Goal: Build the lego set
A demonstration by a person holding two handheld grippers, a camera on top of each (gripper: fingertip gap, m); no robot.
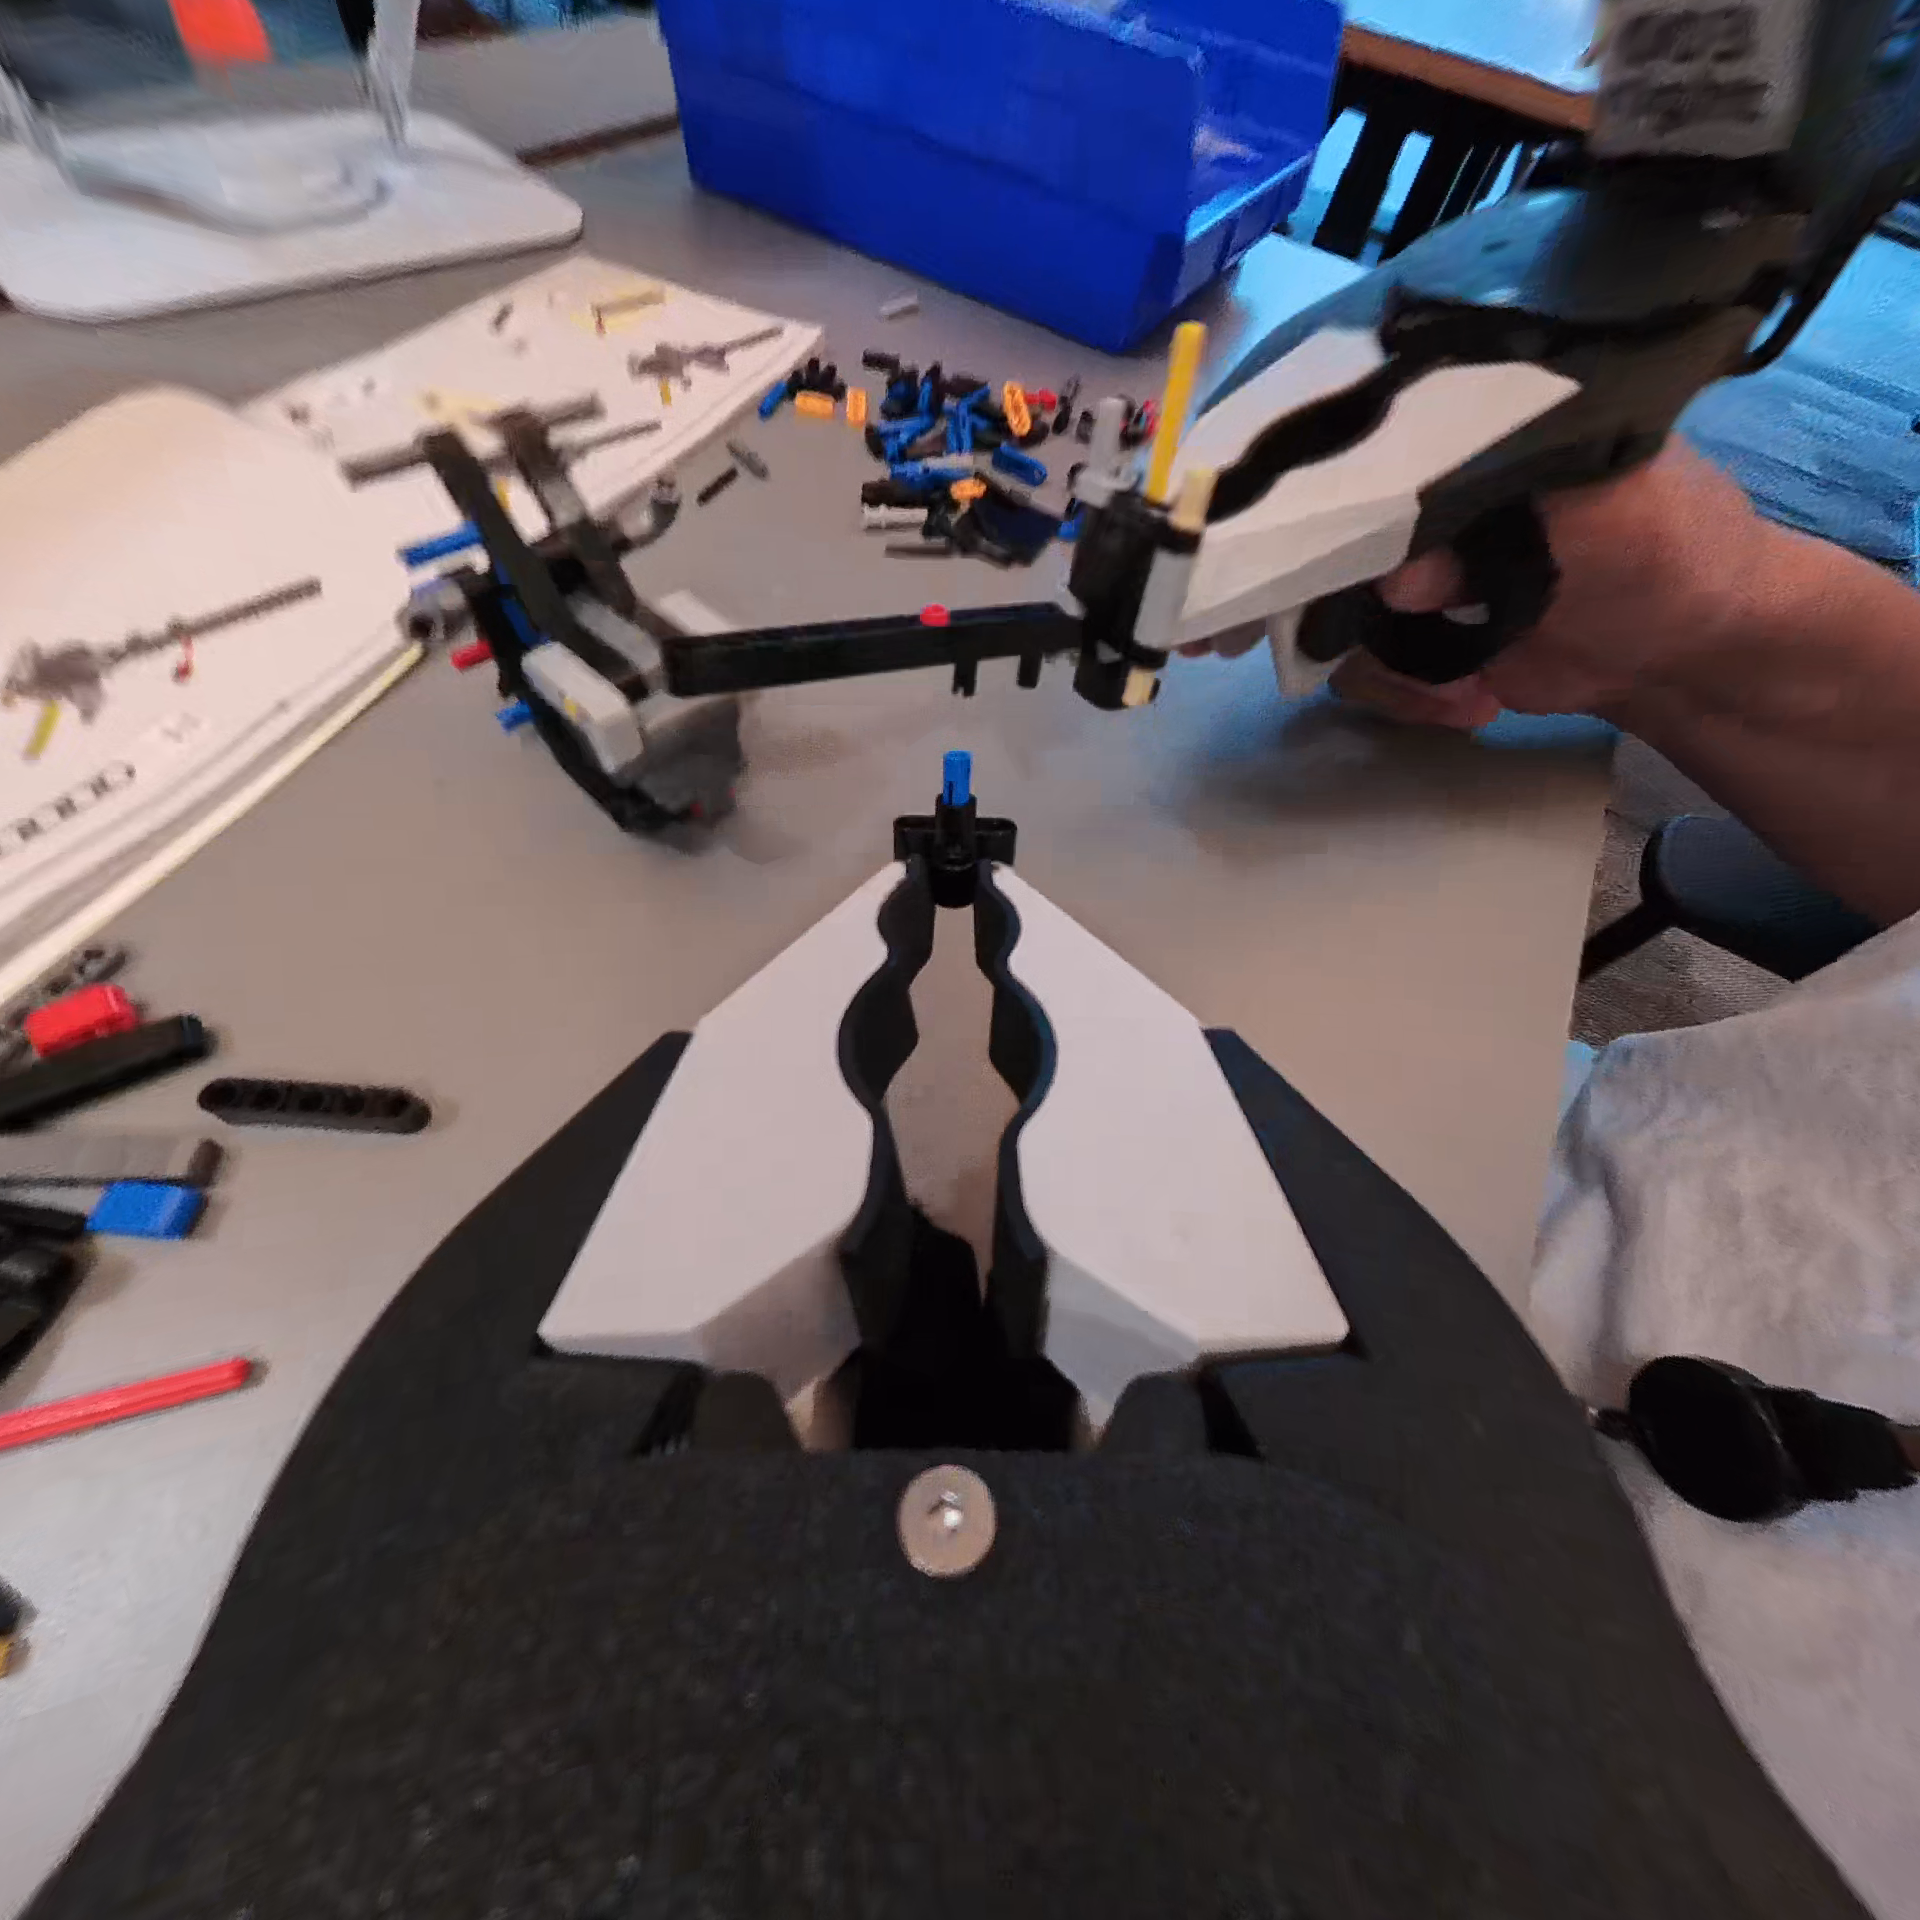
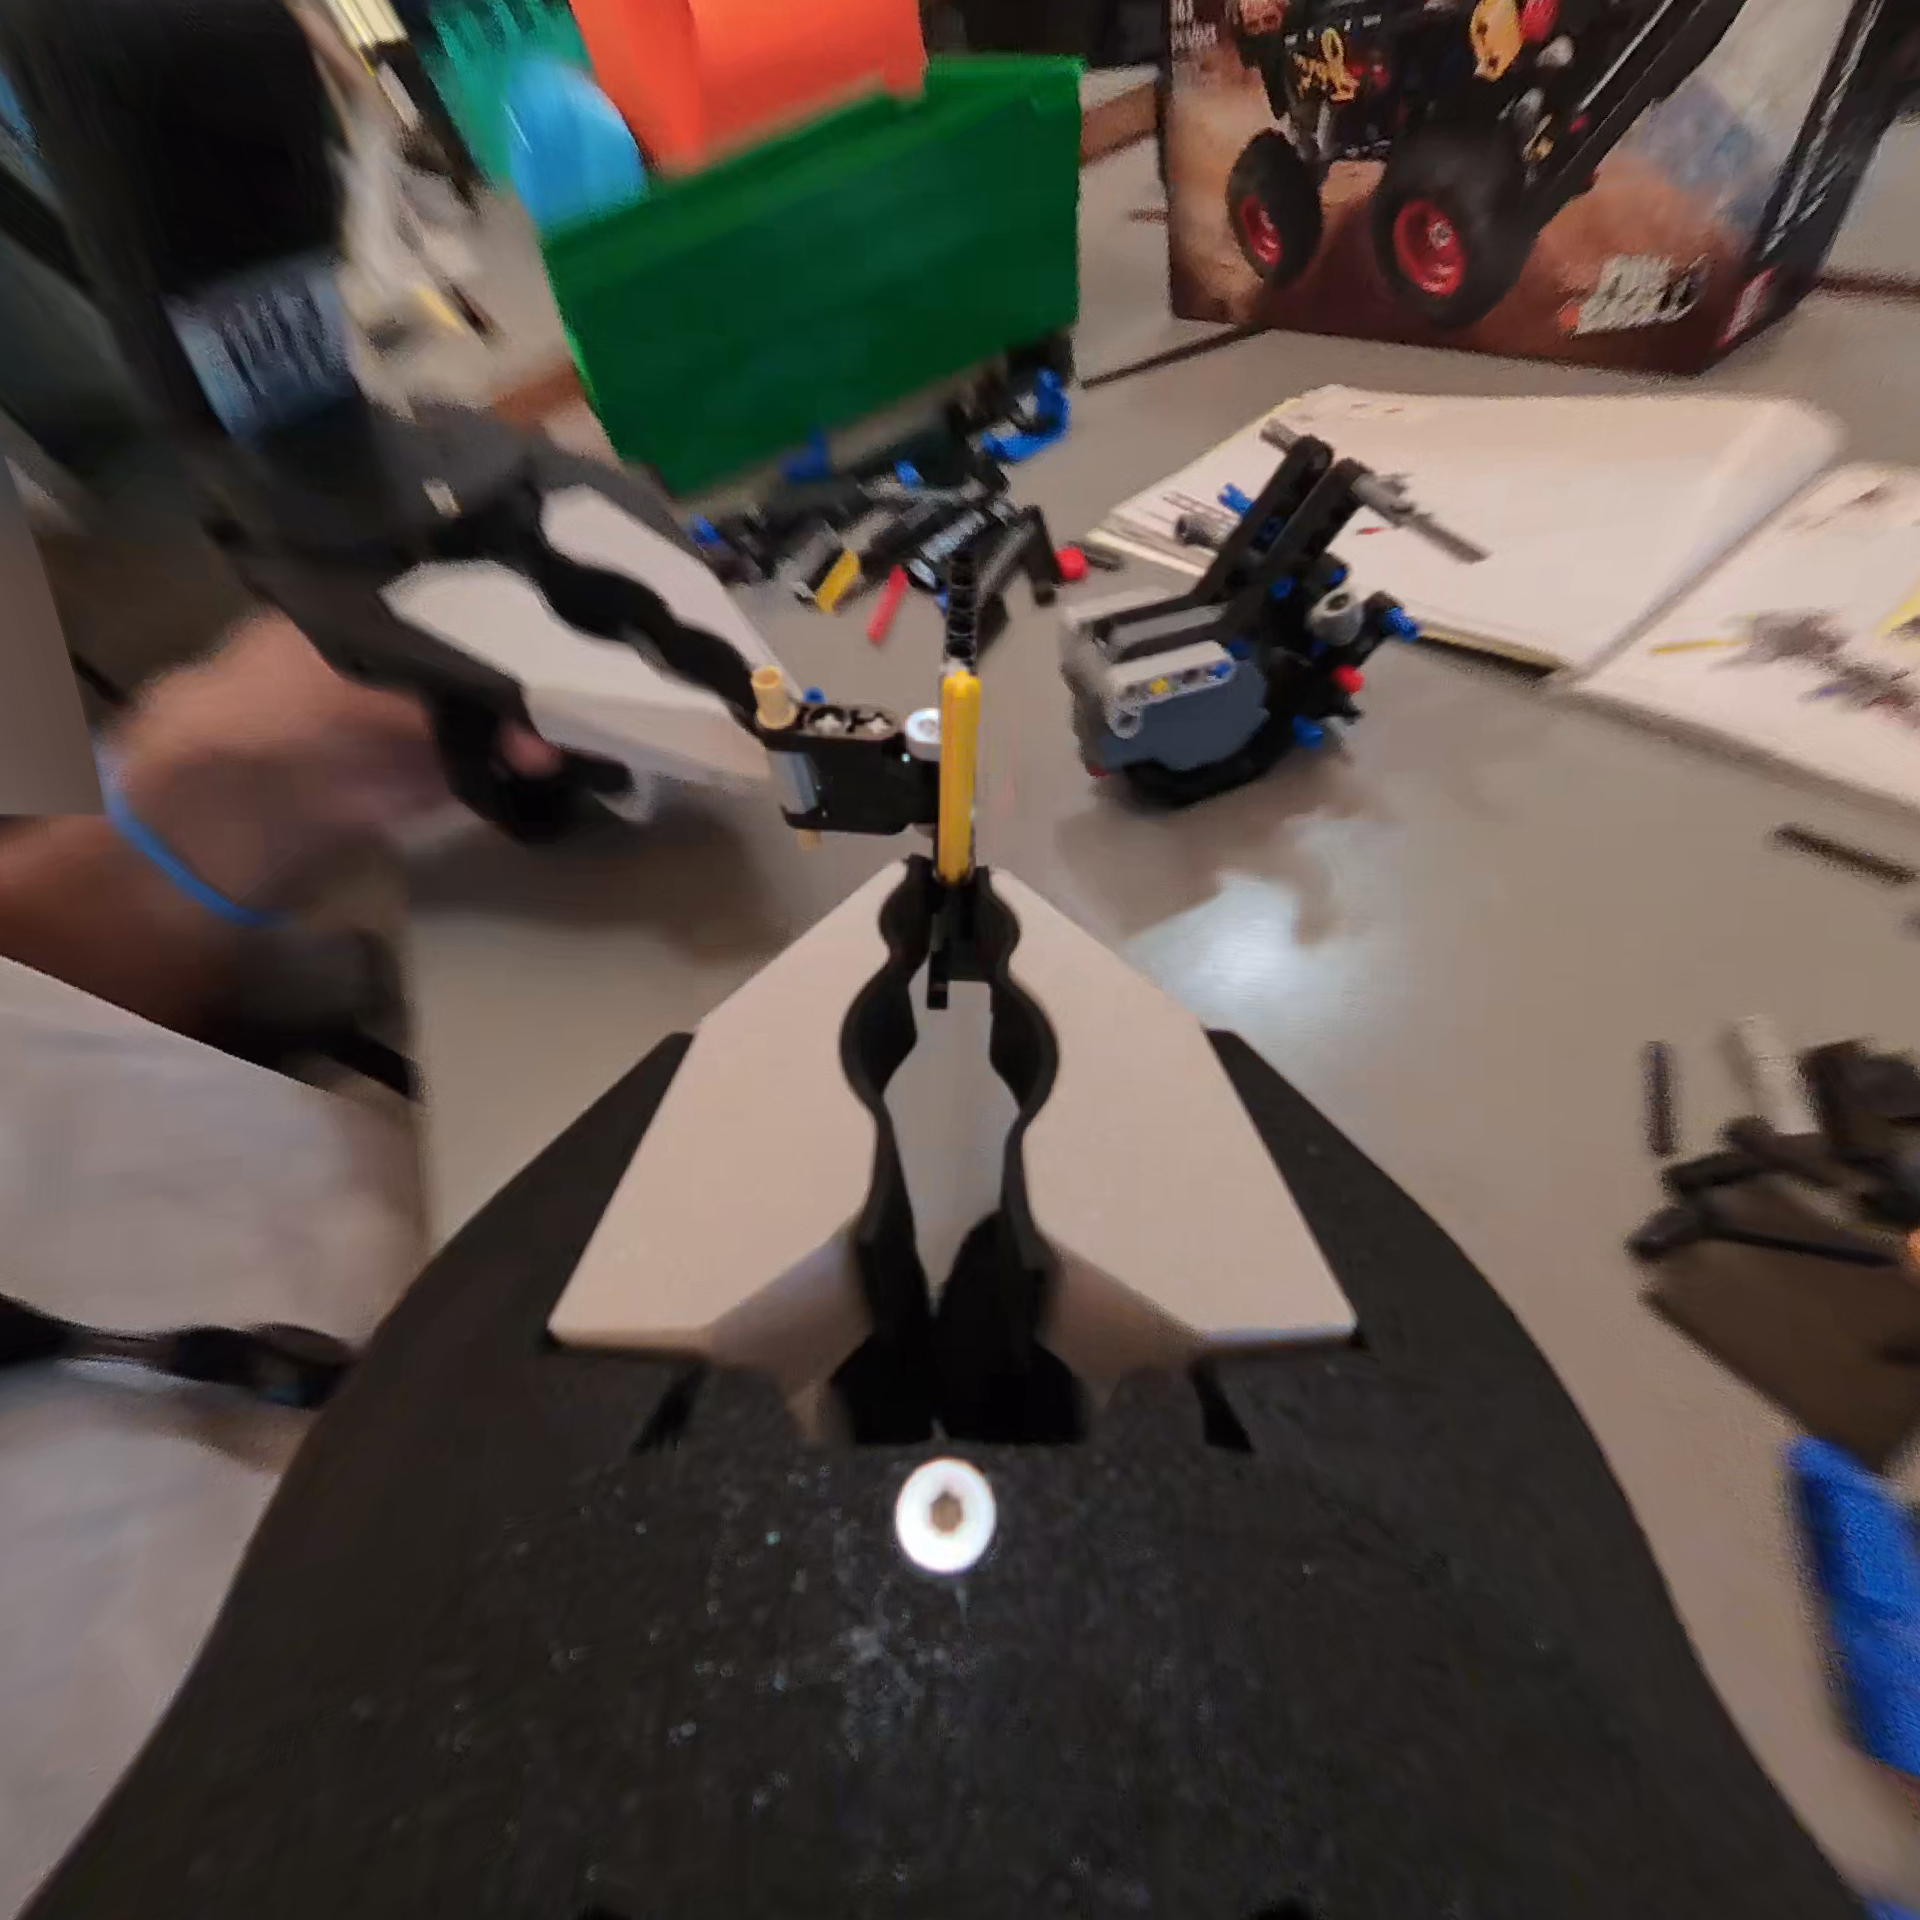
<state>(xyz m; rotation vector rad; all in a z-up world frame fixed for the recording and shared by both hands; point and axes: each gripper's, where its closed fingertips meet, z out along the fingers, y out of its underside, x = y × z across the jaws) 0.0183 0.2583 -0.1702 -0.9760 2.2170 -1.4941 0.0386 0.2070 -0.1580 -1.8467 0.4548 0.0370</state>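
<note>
In the left wrist view my left gripper (image 1: 951, 873) is shut on a small black connector with a blue pin (image 1: 956, 800), held above the grey table. To the upper right my right gripper (image 1: 1184, 561) is shut on a black-and-grey block (image 1: 1117, 582) with a yellow axle (image 1: 1172, 405), a tan pin and a long black beam (image 1: 873, 644). In the right wrist view my right gripper (image 2: 951, 883) is shut on a black part (image 2: 945, 951) at the foot of the yellow axle (image 2: 958, 758). There the left gripper (image 2: 769, 727) touches the block (image 2: 852, 774).
A part-built grey and black chassis (image 1: 603, 675) (image 2: 1195, 686) stands by the open instruction booklet (image 1: 208, 623) (image 2: 1558, 520). Loose pieces lie in a pile (image 1: 935, 436) and at the left edge (image 1: 104, 1091). A blue bin (image 1: 987, 156), a green bin (image 2: 821, 281) and the set box (image 2: 1507, 177) stand behind. Left tips to right tips: about 7 cm.
</note>
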